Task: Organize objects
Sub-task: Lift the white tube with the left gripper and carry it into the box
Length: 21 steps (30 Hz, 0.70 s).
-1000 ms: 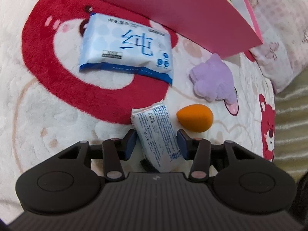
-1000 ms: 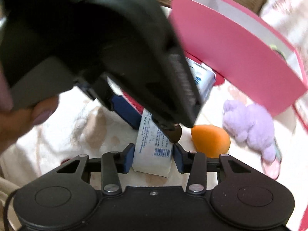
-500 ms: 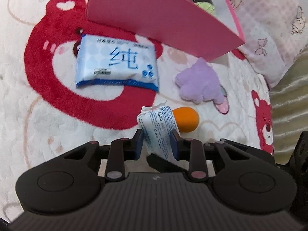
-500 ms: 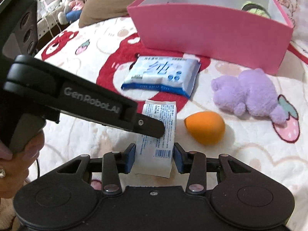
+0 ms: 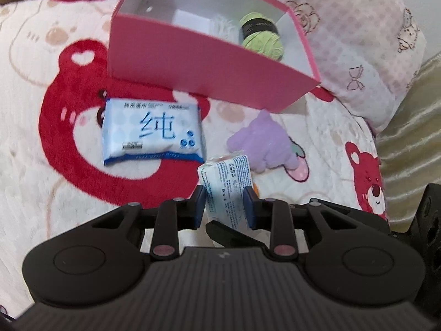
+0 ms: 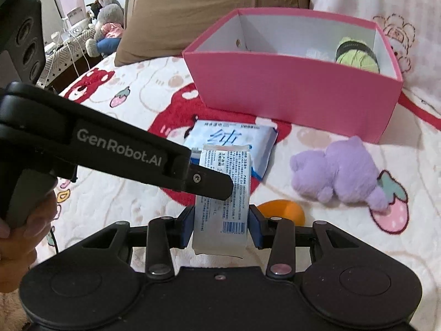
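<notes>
A small white wipes packet (image 5: 226, 176) with blue print is lifted off the blanket. My left gripper (image 5: 224, 201) is shut on its sides, and my right gripper (image 6: 220, 220) is shut on its barcode end (image 6: 220, 229). In the right wrist view, one of the left gripper's fingers (image 6: 204, 180) crosses the packet from the left. Behind stands an open pink box (image 6: 289, 88) with a ball of green yarn (image 6: 355, 55) inside. A larger blue wipes pack (image 5: 151, 132), a purple plush toy (image 6: 341, 171) and an orange egg-shaped sponge (image 6: 284, 209) lie on the blanket in front of the box.
Everything rests on a white blanket with red bear prints (image 5: 69, 165). A brown pillow (image 6: 206, 13) and a pink patterned pillow (image 5: 372, 55) lie behind and beside the box. A hand (image 6: 16, 242) holds the left gripper's handle. Plush toys and furniture stand far left.
My left gripper closed on the small packet, and both grippers then rose with it. The views tilted up, so the inside of the pink box now shows.
</notes>
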Tool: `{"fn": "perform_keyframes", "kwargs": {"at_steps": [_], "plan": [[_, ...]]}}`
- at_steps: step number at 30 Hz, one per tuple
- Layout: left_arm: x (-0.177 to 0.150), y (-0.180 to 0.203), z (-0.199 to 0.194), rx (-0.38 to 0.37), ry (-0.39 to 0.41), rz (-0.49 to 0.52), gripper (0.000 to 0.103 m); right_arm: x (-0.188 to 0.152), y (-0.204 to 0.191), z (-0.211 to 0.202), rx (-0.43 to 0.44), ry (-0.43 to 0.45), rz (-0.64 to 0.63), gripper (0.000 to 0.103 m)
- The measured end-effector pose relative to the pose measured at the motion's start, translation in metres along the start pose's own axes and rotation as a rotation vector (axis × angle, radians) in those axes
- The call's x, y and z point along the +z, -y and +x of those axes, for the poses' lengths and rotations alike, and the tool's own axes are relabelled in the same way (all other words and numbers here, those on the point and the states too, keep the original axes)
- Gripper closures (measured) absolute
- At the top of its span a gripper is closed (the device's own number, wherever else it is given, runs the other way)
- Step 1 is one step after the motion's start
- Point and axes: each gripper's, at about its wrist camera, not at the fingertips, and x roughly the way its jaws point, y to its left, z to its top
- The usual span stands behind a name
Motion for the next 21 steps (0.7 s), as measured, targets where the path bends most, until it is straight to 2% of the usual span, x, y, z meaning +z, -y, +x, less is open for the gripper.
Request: {"fn": "perform_keyframes", "kwargs": {"at_steps": [3, 5, 12, 21], "plan": [[0.007, 0.006, -0.006, 0.006, 0.007, 0.002, 0.075, 0.005, -0.002, -0.007, -0.01, 0.009, -0.032, 0.057], [0.011, 0.006, -0.009, 0.009, 0.003, -0.031, 0.075, 0.011, -0.001, -0.009, -0.007, 0.013, -0.048, 0.057], [0.027, 0.012, -0.025, -0.025, 0.022, -0.059, 0.075, 0.027, 0.002, -0.021, 0.014, 0.033, -0.069, 0.057], [0.054, 0.029, -0.045, -0.03, 0.053, -0.024, 0.075, 0.055, 0.006, -0.043, 0.022, 0.058, -0.063, 0.057]]}}
